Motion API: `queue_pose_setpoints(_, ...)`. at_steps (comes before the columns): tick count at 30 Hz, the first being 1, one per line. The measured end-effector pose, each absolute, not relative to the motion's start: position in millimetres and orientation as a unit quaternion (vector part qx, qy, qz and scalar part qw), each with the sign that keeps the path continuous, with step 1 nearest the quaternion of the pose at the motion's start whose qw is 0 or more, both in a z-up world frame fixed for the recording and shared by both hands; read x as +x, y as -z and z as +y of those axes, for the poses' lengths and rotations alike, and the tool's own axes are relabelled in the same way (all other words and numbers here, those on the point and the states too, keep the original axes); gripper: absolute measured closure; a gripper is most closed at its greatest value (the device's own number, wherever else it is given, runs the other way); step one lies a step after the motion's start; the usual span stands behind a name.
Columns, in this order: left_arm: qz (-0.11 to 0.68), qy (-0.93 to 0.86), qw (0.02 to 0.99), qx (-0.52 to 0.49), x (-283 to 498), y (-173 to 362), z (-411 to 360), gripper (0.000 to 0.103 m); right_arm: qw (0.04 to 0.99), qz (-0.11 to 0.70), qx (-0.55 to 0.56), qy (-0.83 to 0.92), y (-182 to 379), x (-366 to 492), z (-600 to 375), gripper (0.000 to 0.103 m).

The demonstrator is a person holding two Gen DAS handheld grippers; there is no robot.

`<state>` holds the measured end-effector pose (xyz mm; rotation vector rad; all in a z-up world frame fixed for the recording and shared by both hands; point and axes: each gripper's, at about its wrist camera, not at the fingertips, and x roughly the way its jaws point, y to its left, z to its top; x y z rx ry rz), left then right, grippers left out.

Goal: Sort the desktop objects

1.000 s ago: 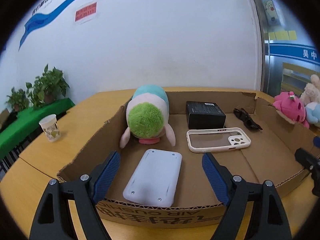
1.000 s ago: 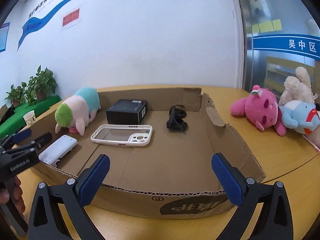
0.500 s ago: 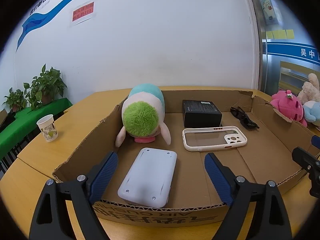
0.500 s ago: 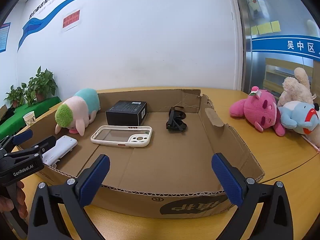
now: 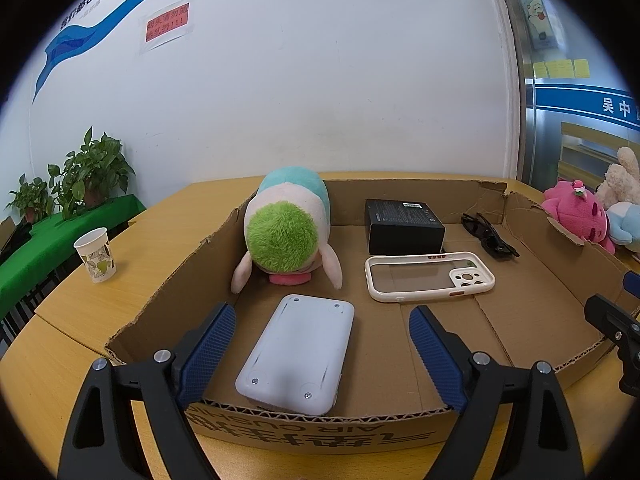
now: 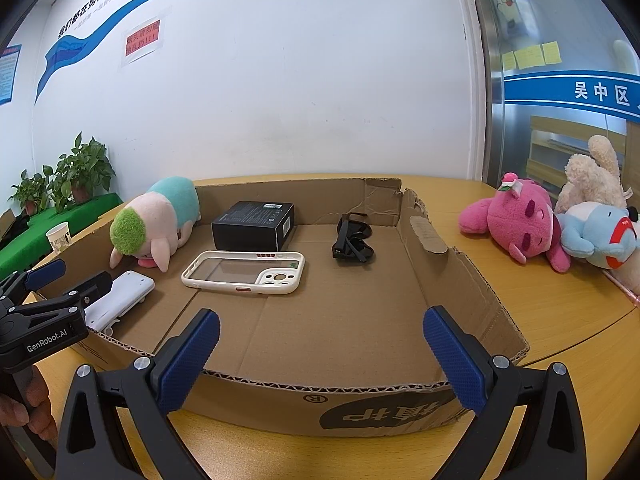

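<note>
Power bank (image 5: 298, 354): rigid, slick shell, likely hefty; pinch long edges. Left gripper (image 5: 320, 354) and right gripper (image 6: 322, 354) both spread wide, empty.

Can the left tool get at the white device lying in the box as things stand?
Probably yes. The left tool is open, its fingers either side of the white device just past the cardboard box front wall. Nothing lies on the device; only that low wall must be cleared.

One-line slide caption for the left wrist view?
Open left gripper poised over a white device in a cardboard tray, beside a plush toy, phone case and black box.
</note>
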<state>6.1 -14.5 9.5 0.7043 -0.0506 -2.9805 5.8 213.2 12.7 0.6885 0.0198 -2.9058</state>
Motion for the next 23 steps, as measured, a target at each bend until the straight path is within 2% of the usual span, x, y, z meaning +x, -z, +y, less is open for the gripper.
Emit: queue_pose_setpoints(23,-0.016,0.972,0.044,0.231,5.8,-9.1,-14.3,0.014,0.075,0.008,0.230,0.970,-12.2,6.4,213.0,0.000)
